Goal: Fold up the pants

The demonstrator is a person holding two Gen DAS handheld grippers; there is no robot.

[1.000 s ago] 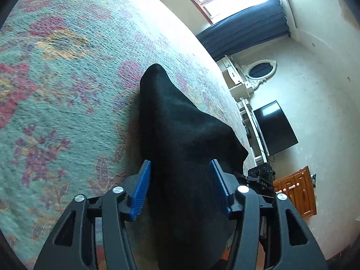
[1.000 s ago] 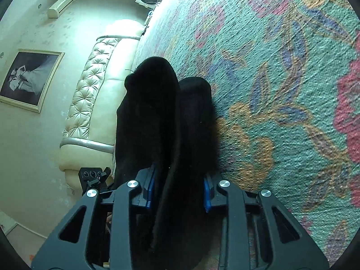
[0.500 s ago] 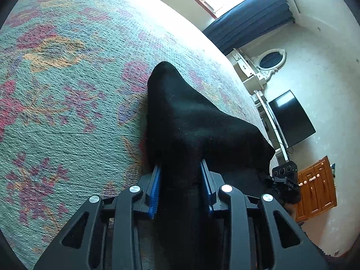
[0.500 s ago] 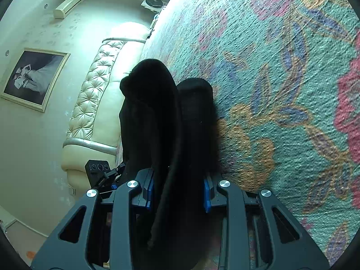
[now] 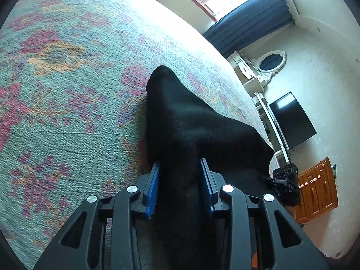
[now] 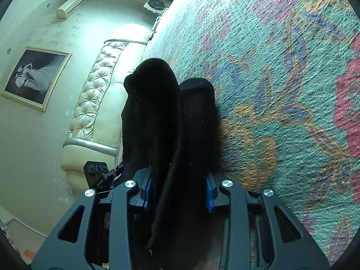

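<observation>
The black pants (image 5: pixel 189 121) lie on a bed with a green floral bedspread (image 5: pixel 67 78). My left gripper (image 5: pixel 180 175) is shut on a bunch of the black cloth, which rises in a peak ahead of its blue pads (image 5: pixel 153 186). In the right wrist view the pants (image 6: pixel 166 117) stand in two thick folds. My right gripper (image 6: pixel 177 189) is shut on that cloth; its fingertips are mostly buried in it. Each gripper shows at the edge of the other's view: the right gripper (image 5: pixel 285 182), the left gripper (image 6: pixel 99 173).
The bedspread (image 6: pixel 281 90) fills most of both views. A padded cream headboard (image 6: pixel 96 103) and a framed picture (image 6: pixel 33 76) are to the left in the right wrist view. A TV (image 5: pixel 292 121), wooden cabinet (image 5: pixel 317 189), dresser with mirror (image 5: pixel 270 63) and curtained window (image 5: pixel 236 4) stand beyond the bed.
My left gripper closed from wide open onto the black cloth and has lifted it slightly. My right gripper stayed shut on the pants and barely moved.
</observation>
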